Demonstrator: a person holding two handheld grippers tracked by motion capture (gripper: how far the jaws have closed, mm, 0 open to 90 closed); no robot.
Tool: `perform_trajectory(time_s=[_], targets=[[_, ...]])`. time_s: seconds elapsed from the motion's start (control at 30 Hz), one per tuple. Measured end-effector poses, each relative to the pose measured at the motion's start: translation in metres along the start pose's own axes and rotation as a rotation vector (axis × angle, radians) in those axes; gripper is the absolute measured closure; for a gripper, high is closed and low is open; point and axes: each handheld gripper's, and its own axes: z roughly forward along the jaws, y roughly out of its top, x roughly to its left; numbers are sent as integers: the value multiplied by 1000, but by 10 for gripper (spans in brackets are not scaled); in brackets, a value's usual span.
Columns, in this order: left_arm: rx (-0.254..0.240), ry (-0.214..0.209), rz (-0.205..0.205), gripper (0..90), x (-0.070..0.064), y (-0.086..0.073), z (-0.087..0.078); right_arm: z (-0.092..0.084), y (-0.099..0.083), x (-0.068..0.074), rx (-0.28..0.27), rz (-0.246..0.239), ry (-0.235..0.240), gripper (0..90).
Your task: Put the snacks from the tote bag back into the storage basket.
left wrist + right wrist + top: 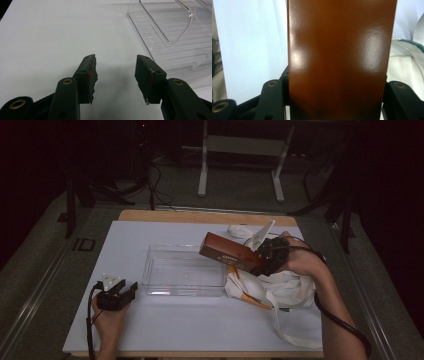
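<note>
One clear tray [184,270] beside cloth bag [290,290]

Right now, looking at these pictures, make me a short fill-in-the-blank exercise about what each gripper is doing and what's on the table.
1. The right gripper is shut on a long ____ box.
2. The left gripper has its jaws ____, with nothing between them.
3. The clear plastic tray in the middle of the table holds ____.
4. Under the right hand lies a white cloth ____.

Missing words: brown; open; nothing; bag
</note>
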Motion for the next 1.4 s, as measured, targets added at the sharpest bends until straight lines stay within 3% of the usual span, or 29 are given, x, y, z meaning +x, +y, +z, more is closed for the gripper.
perform_trajectory(time_s=[0.93, 1.4], targets=[[-1, -3, 2, 525, 0, 0, 0, 15, 32, 5, 43, -66, 20, 431], [-1, -3, 1, 524, 0, 0, 0, 27, 44, 6, 76, -73, 26, 430]])
